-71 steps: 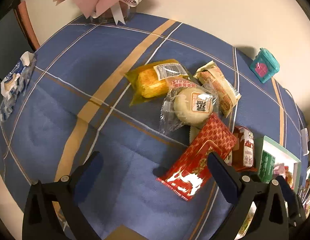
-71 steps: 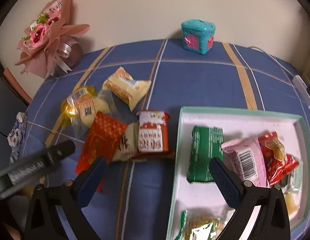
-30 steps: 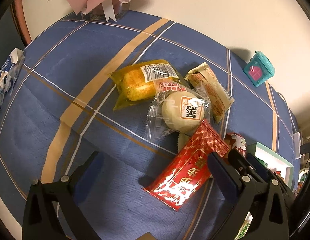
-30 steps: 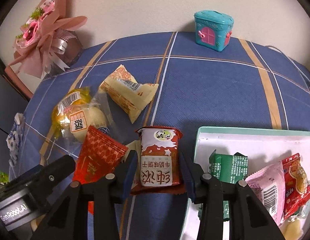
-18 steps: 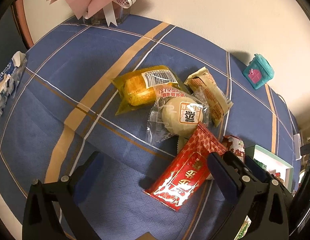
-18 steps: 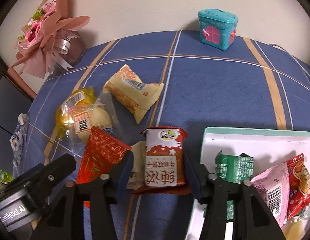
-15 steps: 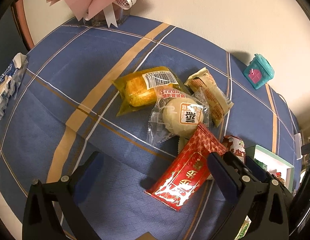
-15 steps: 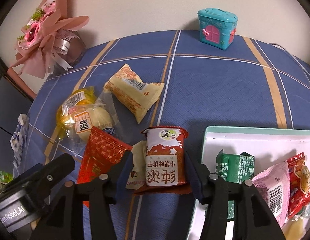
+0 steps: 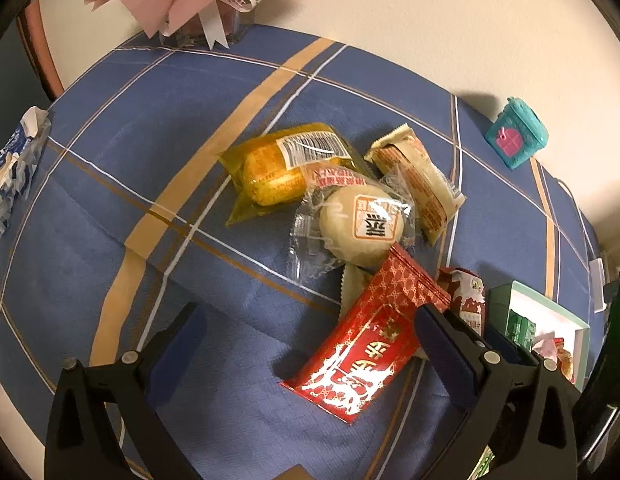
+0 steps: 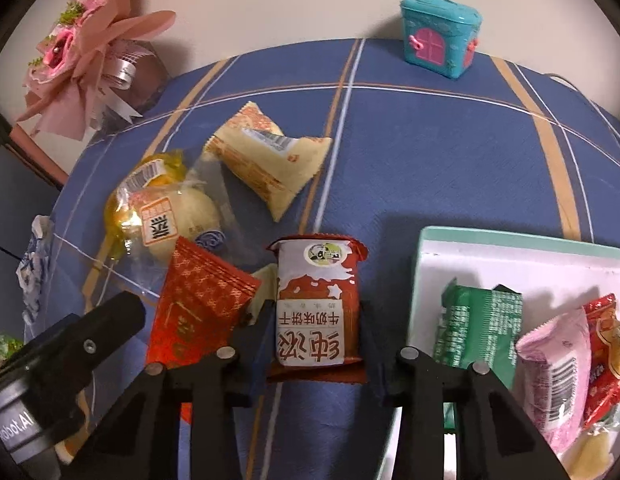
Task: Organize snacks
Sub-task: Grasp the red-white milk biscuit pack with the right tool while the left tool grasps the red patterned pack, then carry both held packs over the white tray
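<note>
milk biscuit pack (image 10: pixel 315 304) clamped in right claw (image 10: pixel 315 340)

A home room: a plaid blue tablecloth (image 10: pixel 429 152), pink bouquet (image 10: pixel 82 52) at ten o'clock, toy house (image 10: pixel 439 36) at one o'clock.

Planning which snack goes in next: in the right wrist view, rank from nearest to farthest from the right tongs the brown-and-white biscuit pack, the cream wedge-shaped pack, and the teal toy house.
1. Brown-and-white biscuit pack: between the fingers of the right tongs.
2. Cream wedge-shaped pack: mid-table, ahead and left.
3. Teal toy house: far edge by the wall, ahead and right.
</note>
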Motion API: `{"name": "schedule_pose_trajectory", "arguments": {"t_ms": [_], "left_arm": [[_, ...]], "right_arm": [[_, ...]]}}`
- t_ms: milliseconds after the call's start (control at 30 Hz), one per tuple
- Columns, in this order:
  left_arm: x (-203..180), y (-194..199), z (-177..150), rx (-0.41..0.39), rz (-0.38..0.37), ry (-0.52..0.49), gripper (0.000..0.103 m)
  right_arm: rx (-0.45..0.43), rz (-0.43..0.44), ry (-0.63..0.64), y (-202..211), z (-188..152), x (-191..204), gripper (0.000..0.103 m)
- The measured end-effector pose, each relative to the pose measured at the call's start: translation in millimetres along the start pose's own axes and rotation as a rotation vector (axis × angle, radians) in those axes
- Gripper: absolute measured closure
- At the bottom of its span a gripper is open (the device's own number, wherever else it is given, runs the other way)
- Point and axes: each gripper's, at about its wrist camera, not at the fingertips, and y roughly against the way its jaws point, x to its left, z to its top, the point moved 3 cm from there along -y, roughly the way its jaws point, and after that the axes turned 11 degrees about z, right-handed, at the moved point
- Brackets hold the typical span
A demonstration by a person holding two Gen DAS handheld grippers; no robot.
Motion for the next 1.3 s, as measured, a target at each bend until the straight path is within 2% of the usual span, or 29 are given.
{"name": "schedule_pose_trajectory", "arguments": {"t_ms": [100,500,633,800,967,1300], "left_arm": [[-6.1,-2.1,-3.1,0.018,0.001,-0.019,0.000],[-39.6,-23.0,-22.9,0.108,0.014,-0.129,0.000],[-48.4,-25.9,-28.3,0.114,0.034,-0.151,0.001],[-51.2,-20.4,-31.1,0.104,0.011,-0.138,0.034],[-49.0,-11.3,-27.7,0.085,0.007,-0.139,0.050],[-43.7,17.5,-23.3,0.037,-0.028,-0.128,0.053]], "right_arm": [[0.006,0.019,-0.015,1.7,-3.4,-2.1,0.061],[0.054,-0.018,0.036,4.5,-26.1,6.7,0.060],[0.064,-0.022,0.050,6.1,-32.0,10.0,0.060],[0.069,-0.018,0.049,4.4,-33.2,12.3,0.060],[0.077,-0.017,0.054,5.9,-36.0,12.9,0.061],[0.063,-0.021,0.071,18.6,-37.9,15.3,0.061]]}}
